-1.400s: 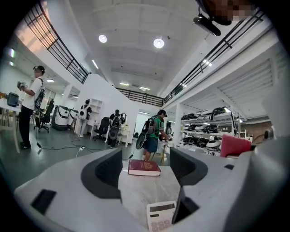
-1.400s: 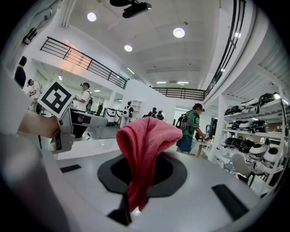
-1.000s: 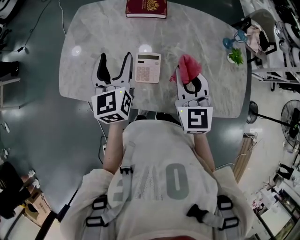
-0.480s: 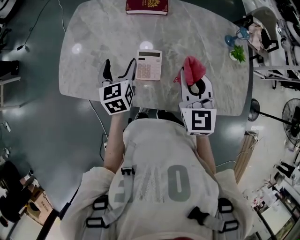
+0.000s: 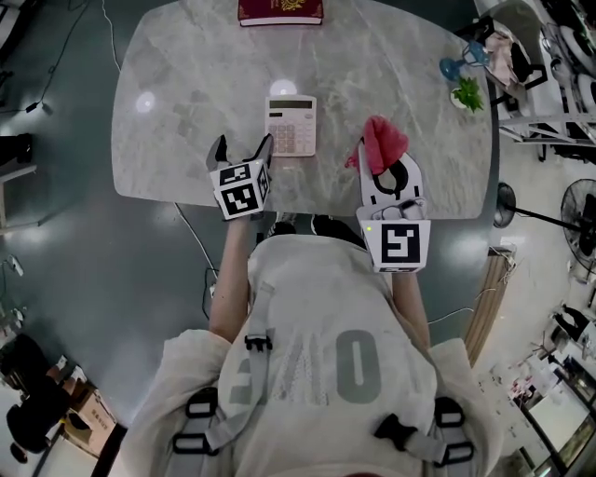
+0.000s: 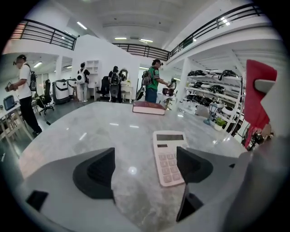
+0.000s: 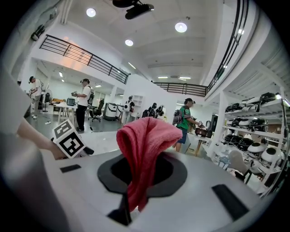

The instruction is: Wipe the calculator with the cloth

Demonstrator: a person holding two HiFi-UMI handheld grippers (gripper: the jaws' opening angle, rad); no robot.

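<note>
A pale pink calculator (image 5: 291, 126) lies flat on the grey marble table (image 5: 186, 84), keys up. My left gripper (image 5: 241, 148) hangs low over the table just left of the calculator's near end, its jaws opening wide and empty; in the left gripper view the calculator (image 6: 168, 157) lies ahead by the right jaw. My right gripper (image 5: 381, 160) is shut on a red cloth (image 5: 380, 140), held above the table right of the calculator. The cloth (image 7: 142, 154) droops over the closed jaws in the right gripper view.
A dark red book (image 5: 280, 11) lies at the table's far edge. A small potted plant (image 5: 466, 94) and a blue object (image 5: 453, 66) stand at the far right. Several people (image 6: 152, 84) stand beyond the table. Shelving (image 6: 213, 95) lines the right.
My left gripper has dropped toward the table beside the calculator and tipped downward, with its jaws spreading wider. The right gripper and cloth stay where they were.
</note>
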